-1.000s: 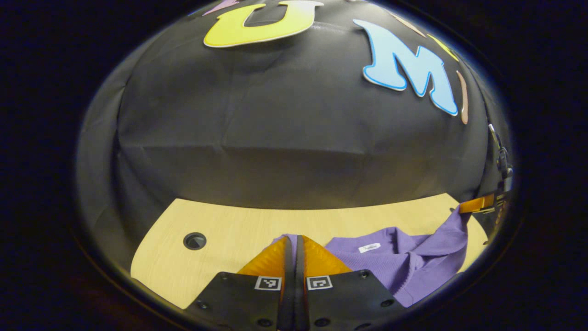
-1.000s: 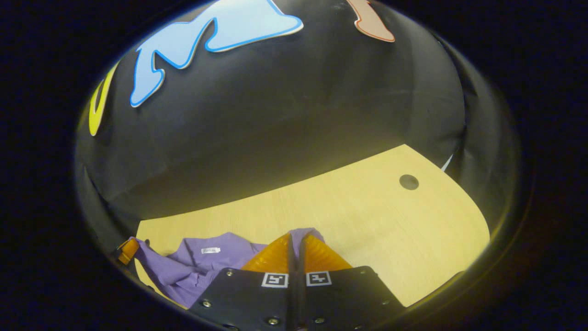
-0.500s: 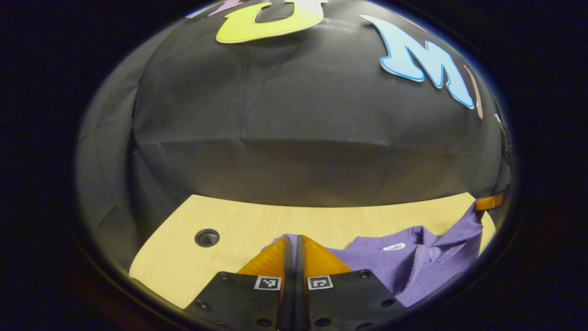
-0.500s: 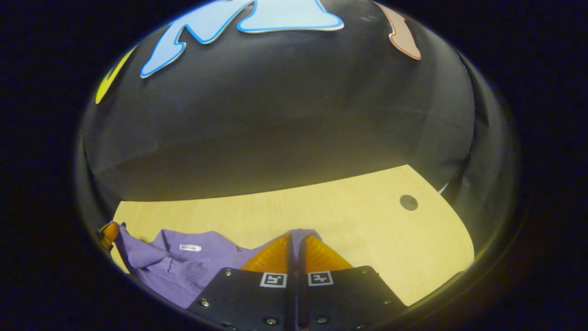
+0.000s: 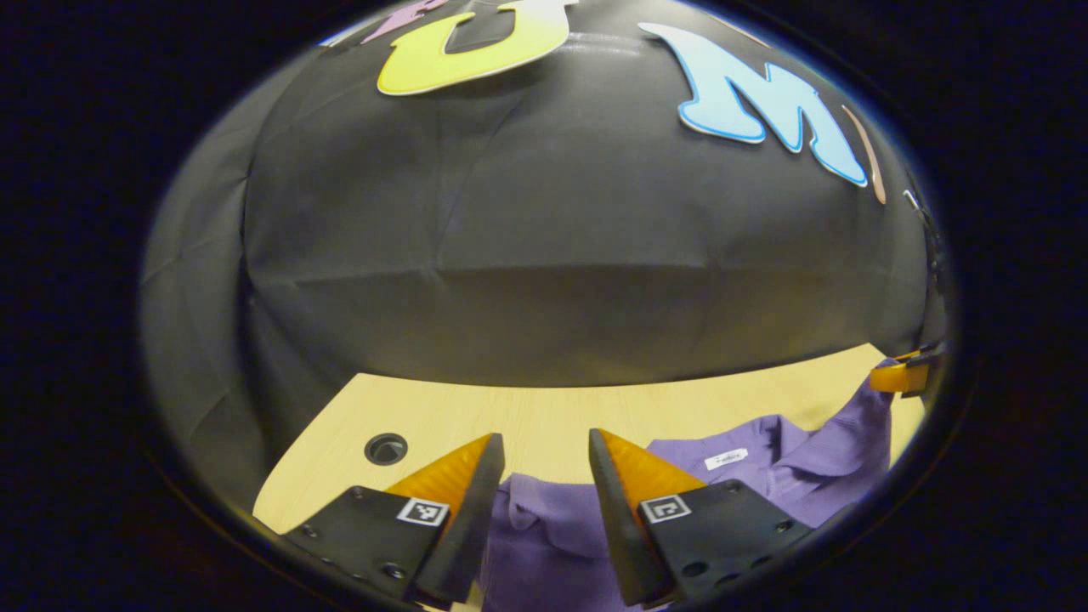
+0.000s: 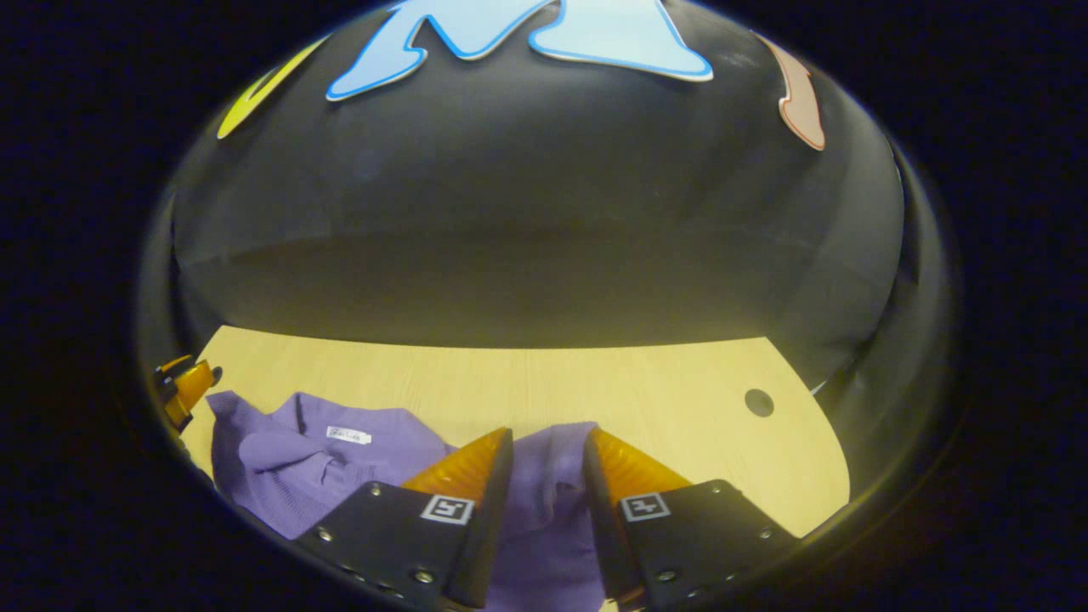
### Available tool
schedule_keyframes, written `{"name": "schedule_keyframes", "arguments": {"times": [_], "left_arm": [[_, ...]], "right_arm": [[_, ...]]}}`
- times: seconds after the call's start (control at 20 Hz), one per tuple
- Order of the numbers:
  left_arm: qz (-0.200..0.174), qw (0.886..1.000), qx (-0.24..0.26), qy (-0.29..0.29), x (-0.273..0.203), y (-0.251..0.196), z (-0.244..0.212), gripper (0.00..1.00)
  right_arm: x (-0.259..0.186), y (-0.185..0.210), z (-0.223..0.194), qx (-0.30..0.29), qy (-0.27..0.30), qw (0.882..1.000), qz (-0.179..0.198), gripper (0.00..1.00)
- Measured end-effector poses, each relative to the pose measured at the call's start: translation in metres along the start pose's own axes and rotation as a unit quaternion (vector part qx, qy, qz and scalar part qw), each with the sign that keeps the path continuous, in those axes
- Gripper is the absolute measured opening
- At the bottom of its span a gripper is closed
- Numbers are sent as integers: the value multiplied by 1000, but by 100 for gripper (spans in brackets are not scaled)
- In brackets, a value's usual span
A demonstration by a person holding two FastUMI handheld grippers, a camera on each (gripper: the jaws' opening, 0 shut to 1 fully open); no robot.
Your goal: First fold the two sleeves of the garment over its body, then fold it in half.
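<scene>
The purple knit garment (image 5: 765, 463) lies on the light wooden table (image 5: 476, 412), its collar and white label facing up. My left gripper (image 5: 546, 438) is open, and a fold of purple cloth (image 5: 544, 518) rests between and below its orange fingers without being pinched. My right gripper (image 6: 548, 433) is open too, with another fold of the garment (image 6: 548, 489) lying loose between its fingers. The collar (image 6: 340, 442) sits left of it. The right gripper (image 5: 901, 376) shows at the far right edge of the left gripper view, beside the cloth. The left gripper (image 6: 185, 387) shows at the far left edge of the right gripper view.
A round cable hole (image 5: 385, 448) is set in the table left of the left gripper, and another hole (image 6: 758, 402) lies right of the right gripper. Bare tabletop (image 6: 510, 382) runs back to the black cloth wall.
Both grippers were shut on folds of the garment and have now opened. The let-go cloth has sunk onto the table between each pair of fingers.
</scene>
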State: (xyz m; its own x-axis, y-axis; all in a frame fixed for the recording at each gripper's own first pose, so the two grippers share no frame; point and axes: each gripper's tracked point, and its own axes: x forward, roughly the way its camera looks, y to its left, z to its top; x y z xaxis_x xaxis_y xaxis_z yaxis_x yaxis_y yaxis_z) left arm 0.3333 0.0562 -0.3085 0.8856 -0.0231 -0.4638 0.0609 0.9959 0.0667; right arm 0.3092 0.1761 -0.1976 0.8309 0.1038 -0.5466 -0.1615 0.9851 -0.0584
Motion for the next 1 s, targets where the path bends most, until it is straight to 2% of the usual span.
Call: {"name": "schedule_keyframes", "arguments": {"times": [0.05,0.1,0.25,0.55,0.75,1.0], "left_arm": [[-1,1000,-6,-6,-7,-1,7,75],[1,1000,-12,-13,-15,-1,14,82],[6,999,-12,-35,-41,-1,35,92],[7,996,-11,-87,-121,-15,66,94],[1,994,-17,-109,-192,-40,67,94],[-11,987,-22,-161,-286,-71,81,93]], "right_arm": [[-7,0,6,-10,-10,1000,2,60],[-17,2,13,-19,-22,1000,4,64],[-46,4,36,-30,-64,998,6,98],[-132,-3,61,-9,-139,990,22,97],[-196,-16,49,12,-171,985,36,96],[-277,-44,26,-12,-209,977,25,97]]}}
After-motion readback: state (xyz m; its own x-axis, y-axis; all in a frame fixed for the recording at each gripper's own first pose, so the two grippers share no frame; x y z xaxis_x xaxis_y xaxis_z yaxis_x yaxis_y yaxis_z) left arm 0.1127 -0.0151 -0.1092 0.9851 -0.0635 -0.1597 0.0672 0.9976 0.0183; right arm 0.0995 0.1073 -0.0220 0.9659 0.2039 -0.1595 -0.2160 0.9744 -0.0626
